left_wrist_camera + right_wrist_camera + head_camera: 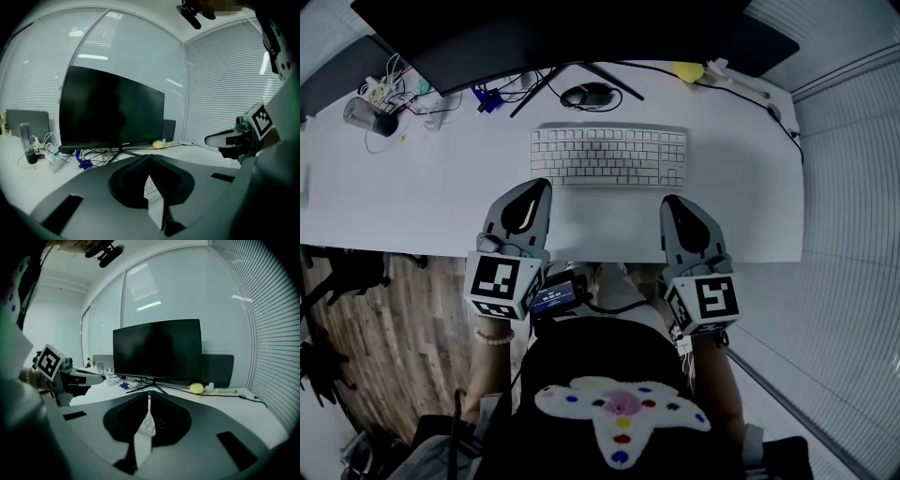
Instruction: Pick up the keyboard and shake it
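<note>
The keyboard (608,156) lies flat and square on the white worktop (441,202), with the monitor (534,37) and a mouse (589,94) on its far side. Neither gripper is on it. The left gripper (546,185) sits just short of the keyboard's near left corner, and the right gripper (667,200) sits a little short of its near right corner. Both hover over the bare strip of worktop between the keyboard and the person. Each gripper's own view shows its jaws pressed together at the tips and holding nothing, with only a sliver of white keys visible through the narrow slit lower down. From where I stand this fits two stages equally well: the grippers lined up on the keyboard's two ends ahead of a lift, or the keyboard set back down after its shake and the grippers drawn clear of it. The scene doesn't settle which, so I won't call the step. What I can judge is that clenched tips can't take hold of the keyboard as they stand. Any lift would need the jaws parted and one gripper brought in at each short end. The board is long and light, so an even hold on both ends would keep it level rather than letting it tip or twist
</note>
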